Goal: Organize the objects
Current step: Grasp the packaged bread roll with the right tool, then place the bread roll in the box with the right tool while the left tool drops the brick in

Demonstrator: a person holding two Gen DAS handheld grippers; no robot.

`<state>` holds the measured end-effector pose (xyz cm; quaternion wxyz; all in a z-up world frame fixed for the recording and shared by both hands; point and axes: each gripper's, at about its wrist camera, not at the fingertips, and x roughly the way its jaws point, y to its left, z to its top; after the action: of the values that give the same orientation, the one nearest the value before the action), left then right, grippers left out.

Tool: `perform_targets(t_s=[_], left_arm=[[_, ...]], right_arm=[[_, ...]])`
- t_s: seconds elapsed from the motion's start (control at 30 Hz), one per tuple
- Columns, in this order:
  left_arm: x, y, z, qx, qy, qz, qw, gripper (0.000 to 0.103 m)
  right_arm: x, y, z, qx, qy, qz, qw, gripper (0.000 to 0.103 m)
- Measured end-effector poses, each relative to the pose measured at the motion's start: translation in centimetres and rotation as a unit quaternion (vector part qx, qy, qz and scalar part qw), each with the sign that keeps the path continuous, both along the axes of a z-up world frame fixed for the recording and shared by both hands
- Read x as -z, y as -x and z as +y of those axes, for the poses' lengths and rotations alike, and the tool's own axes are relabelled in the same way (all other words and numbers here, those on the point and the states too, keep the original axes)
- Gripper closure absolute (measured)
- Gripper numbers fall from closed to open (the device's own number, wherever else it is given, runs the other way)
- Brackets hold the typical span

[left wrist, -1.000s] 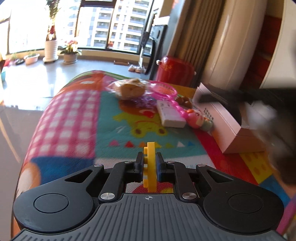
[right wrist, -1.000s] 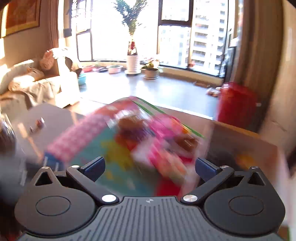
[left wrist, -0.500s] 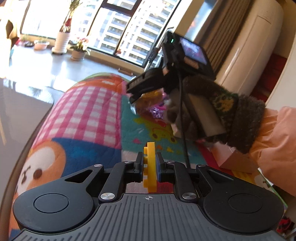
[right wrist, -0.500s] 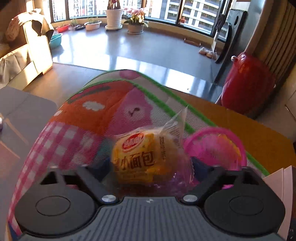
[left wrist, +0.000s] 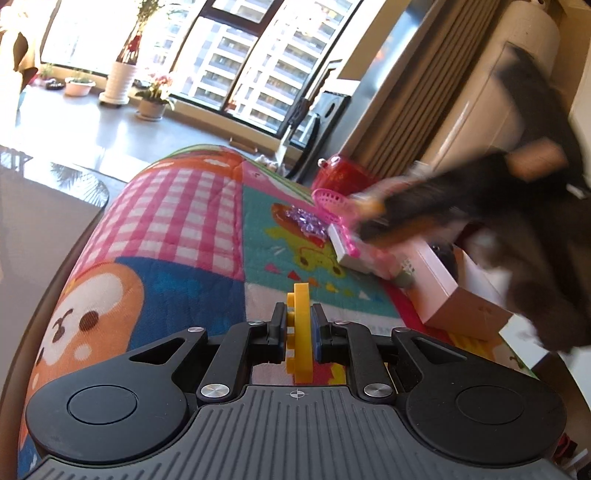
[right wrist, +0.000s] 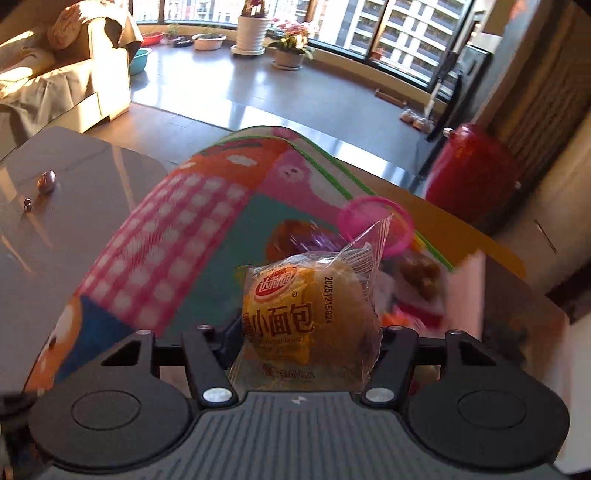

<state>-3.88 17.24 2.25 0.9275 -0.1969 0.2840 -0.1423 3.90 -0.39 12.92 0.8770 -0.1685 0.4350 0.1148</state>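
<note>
My left gripper (left wrist: 299, 325) is shut on a flat yellow toy piece (left wrist: 300, 314), held above the colourful mat (left wrist: 177, 229). My right gripper (right wrist: 306, 332) is shut on a wrapped bread bun (right wrist: 306, 306) and holds it above the mat (right wrist: 177, 251); in the left wrist view it is a dark blur (left wrist: 443, 199) over the pink box (left wrist: 436, 284). A pink basket (left wrist: 330, 201), a purple glittery thing (left wrist: 306, 221) and a white flat box (left wrist: 343, 251) lie on the mat.
A red container (right wrist: 469, 173) stands on the floor behind the table. A grey side table (right wrist: 55, 206) with small objects is at the left. Plant pots (right wrist: 253, 29) line the window. More toys (right wrist: 417, 273) lie by the pink box.
My right gripper closed on the bread bun, lifted it off the mat and swung right towards the pink box. My left gripper still holds the yellow piece.
</note>
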Motion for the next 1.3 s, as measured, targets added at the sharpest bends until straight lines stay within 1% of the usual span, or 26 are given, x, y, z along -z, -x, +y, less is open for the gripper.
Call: perform_targets(t_s=[0.07, 0.13, 0.23, 0.3, 0.43, 0.57, 0.63, 0.73, 0.83, 1.0, 1.03, 1.1, 1.17, 1.2, 1.23, 1.27, 1.3], left_arm=[[-0.3, 0.5, -0.5, 0.008, -0.008, 0.000, 0.9999, 0.088], [-0.5, 0.6, -1.4, 0.019, -0.015, 0.000, 0.9997, 0.088], [-0.7, 0.4, -2.7, 0.039, -0.020, 0.005, 0.9990, 0.088], [-0.9, 0.1, -3.8, 0.049, -0.023, 0.007, 0.9985, 0.088], [-1.3, -0.8, -6.0, 0.062, -0.026, 0.010, 0.9977, 0.088], [-2.0, -1.3, -8.2, 0.072, -0.033, 0.021, 0.9967, 0.088], [-2.5, -1.5, -9.2, 0.071, -0.044, 0.025, 0.9962, 0.088], [-4.1, -1.7, -10.6, 0.065, -0.065, 0.024, 0.9955, 0.088], [-6.3, -2.0, -12.6, 0.063, -0.079, 0.013, 0.9948, 0.088], [-11.1, -4.5, -19.0, 0.096, -0.118, -0.029, 0.9880, 0.088], [-11.8, -5.3, -20.0, 0.099, -0.114, -0.035, 0.9879, 0.087], [-12.9, -7.2, -22.2, 0.114, -0.074, -0.042, 0.9898, 0.086], [-12.9, -9.5, -24.6, 0.141, -0.028, -0.038, 0.9888, 0.085], [-12.4, -10.6, -25.8, 0.154, -0.022, -0.030, 0.9874, 0.084], [-11.7, -11.6, -27.0, 0.161, -0.031, -0.022, 0.9863, 0.083], [-10.9, -12.4, -28.1, 0.159, -0.052, -0.021, 0.9857, 0.082], [-10.3, -12.7, -28.6, 0.149, -0.070, -0.029, 0.9859, 0.083]], right_arm=[[-0.5, 2.4, -2.3, 0.018, 0.003, -0.009, 1.000, 0.042], [-0.6, 5.0, -4.4, 0.031, 0.006, -0.006, 0.999, 0.042], [0.1, 8.3, -7.0, 0.038, 0.006, 0.003, 0.999, 0.042], [0.8, 9.8, -8.6, 0.045, -0.008, 0.012, 0.999, 0.042], [2.2, 11.2, -11.7, 0.067, -0.038, 0.029, 0.997, 0.042], [3.0, 12.4, -14.1, 0.064, -0.036, 0.015, 0.997, 0.042], [3.2, 12.9, -15.4, 0.056, -0.048, 0.006, 0.997, 0.042], [3.3, 13.8, -17.9, 0.049, -0.072, -0.013, 0.996, 0.042], [3.9, 14.7, -21.0, 0.053, -0.103, -0.024, 0.993, 0.042], [4.1, 16.9, -25.9, 0.070, -0.109, -0.081, 0.988, 0.042], [4.0, 17.1, -26.8, 0.076, -0.114, -0.091, 0.986, 0.042], [3.7, 17.6, -28.3, 0.088, -0.134, -0.105, 0.981, 0.042], [3.5, 17.8, -29.6, 0.100, -0.149, -0.118, 0.977, 0.042], [3.5, 17.9, -30.0, 0.107, -0.153, -0.123, 0.975, 0.042], [3.5, 17.8, -30.6, 0.113, -0.155, -0.126, 0.973, 0.042], [3.6, 17.9, -30.9, 0.119, -0.158, -0.127, 0.972, 0.042], [3.6, 17.9, -31.1, 0.123, -0.161, -0.128, 0.971, 0.042]])
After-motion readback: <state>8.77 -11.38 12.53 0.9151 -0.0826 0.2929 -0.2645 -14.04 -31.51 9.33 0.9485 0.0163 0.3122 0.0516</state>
